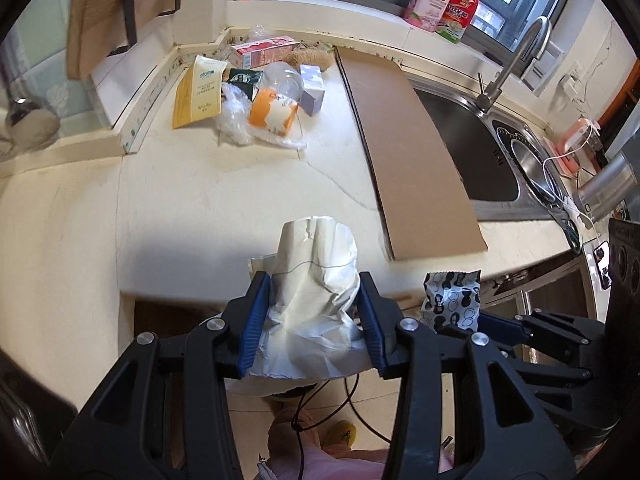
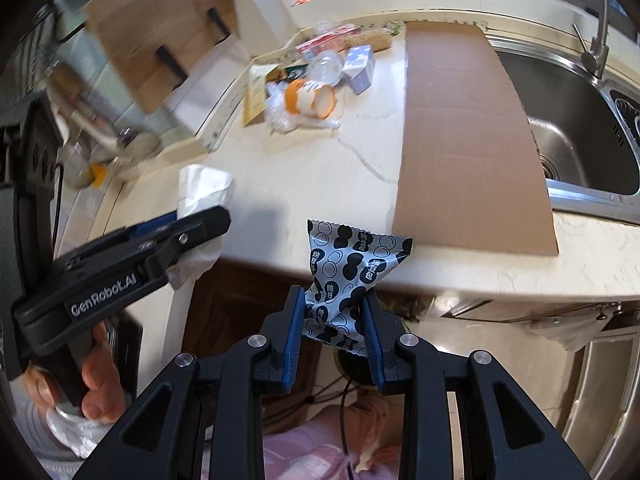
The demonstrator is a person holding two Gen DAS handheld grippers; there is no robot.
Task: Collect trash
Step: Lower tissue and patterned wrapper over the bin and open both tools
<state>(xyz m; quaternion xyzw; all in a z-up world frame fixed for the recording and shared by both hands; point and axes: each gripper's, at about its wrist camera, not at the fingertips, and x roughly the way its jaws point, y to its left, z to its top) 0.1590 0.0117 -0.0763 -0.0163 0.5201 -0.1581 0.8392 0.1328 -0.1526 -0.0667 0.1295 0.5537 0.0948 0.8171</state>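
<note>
The left tongs point(image 1: 314, 320) are clamped on a crumpled white bag point(image 1: 316, 280), held just off the counter's front edge, above the floor. Toward the counter's point(image 1: 240, 184) back left corner lies a heap of trash: a yellow paper packet point(image 1: 198, 94), clear plastic wrap point(image 1: 236, 116), an orange-and-white paper cup point(image 2: 310, 98) on its side with its open mouth showing nothing inside, a clear plastic cup point(image 1: 285, 80), a small lilac carton point(image 1: 313, 90) and a pink box point(image 1: 266, 51) against the back edge. A brown cardboard sheet point(image 1: 404, 140) runs from the back edge to the front edge, its right side overlapping the steel sink point(image 2: 576, 136), whose basin looks bare down to the drain. The right tongs point(image 2: 334, 332) are pinched on a black-and-white patterned snack wrapper point(image 2: 348, 264), which stands upright just beyond the front edge, near the cardboard's front end.
</note>
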